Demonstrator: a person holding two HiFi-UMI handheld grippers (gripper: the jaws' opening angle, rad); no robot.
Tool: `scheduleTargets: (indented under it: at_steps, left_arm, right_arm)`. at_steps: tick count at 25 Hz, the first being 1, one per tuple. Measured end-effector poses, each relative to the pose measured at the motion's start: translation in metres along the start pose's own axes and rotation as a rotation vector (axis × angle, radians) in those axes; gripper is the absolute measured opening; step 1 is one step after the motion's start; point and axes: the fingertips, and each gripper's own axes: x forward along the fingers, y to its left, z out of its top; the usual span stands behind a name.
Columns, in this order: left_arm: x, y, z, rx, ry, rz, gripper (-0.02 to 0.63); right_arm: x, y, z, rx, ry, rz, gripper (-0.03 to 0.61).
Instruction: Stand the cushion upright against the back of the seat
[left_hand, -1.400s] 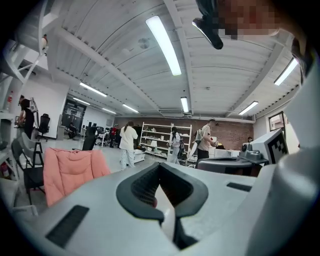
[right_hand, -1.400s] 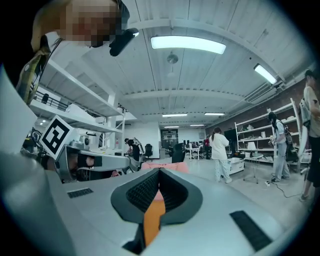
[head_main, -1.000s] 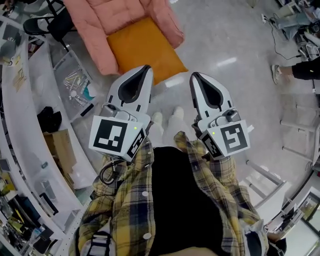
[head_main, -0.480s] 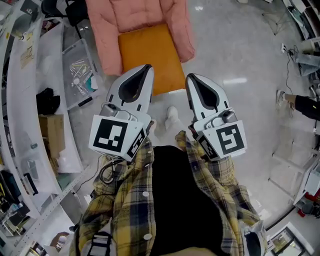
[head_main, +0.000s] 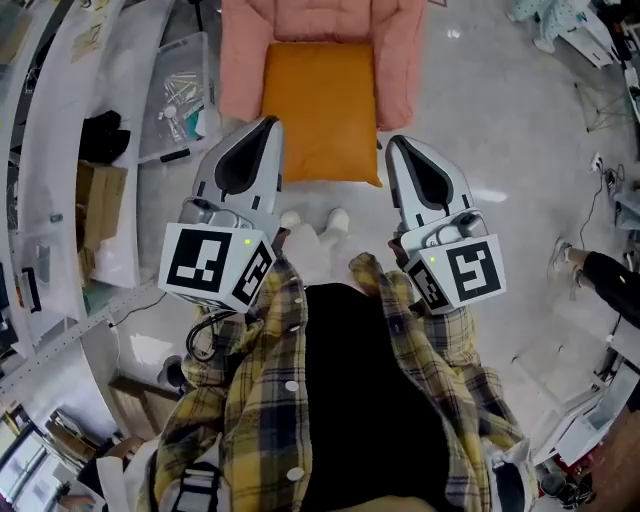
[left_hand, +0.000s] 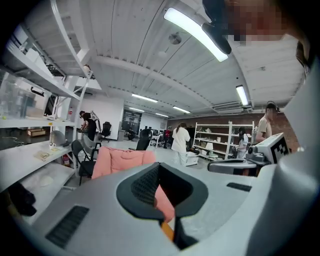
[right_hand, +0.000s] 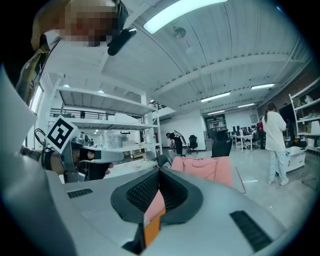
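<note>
Since a second ago both grippers have swung round, so the seat (head_main: 398, 60) and its cushion (head_main: 320, 110), which lay skewed off to the upper left in the head view, now sit squarely ahead of them. One orange cushion lies flat on the one pink seat, not yet stood up; its near edge runs just beyond the tips of the left gripper (head_main: 267, 123) and the right gripper (head_main: 393, 144), spanning the gap between them. The seat's padded arms hem the cushion in on both sides, and the pink back rises at its far edge. Left of the left gripper the room is tight: one clear plastic bin (head_main: 185, 95) stands beside the seat, with white shelving (head_main: 55, 150) and a cardboard box (head_main: 100, 195) further out. Right of the right gripper the grey floor (head_main: 500, 130) lies open. In its own view the left gripper (left_hand: 159, 166) is clenched, its dark pads meeting with nothing caught, and the seat (left_hand: 122, 159) shows ahead of it. The right gripper (right_hand: 159, 171) is likewise clenched and empty, with the seat (right_hand: 205, 167) in front of it and a sliver of the cushion (right_hand: 152, 225) visible through the slit below the pads. Neither gripper touches the cushion.
</note>
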Motion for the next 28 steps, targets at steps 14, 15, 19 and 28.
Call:
scheduleTargets:
  at_steps: [14, 15, 19, 28]
  left_arm:
    - [0.001, 0.031, -0.027, -0.062, 0.049, 0.038, 0.005]
    - [0.004, 0.034, -0.027, -0.062, 0.048, 0.031, 0.005]
    - [0.019, 0.05, -0.022, -0.063, 0.047, -0.008, 0.005]
    - [0.048, 0.1, -0.007, -0.058, 0.042, -0.067, 0.005]
  right_arm:
    - [0.039, 0.012, -0.028, 0.03, 0.072, 0.066, 0.017]
    - [0.043, 0.01, -0.029, 0.022, 0.084, 0.056, 0.017]
    - [0.061, 0.005, -0.03, 0.004, 0.11, 0.012, 0.017]
    - [0.096, -0.01, -0.031, 0.011, 0.124, -0.11, 0.017]
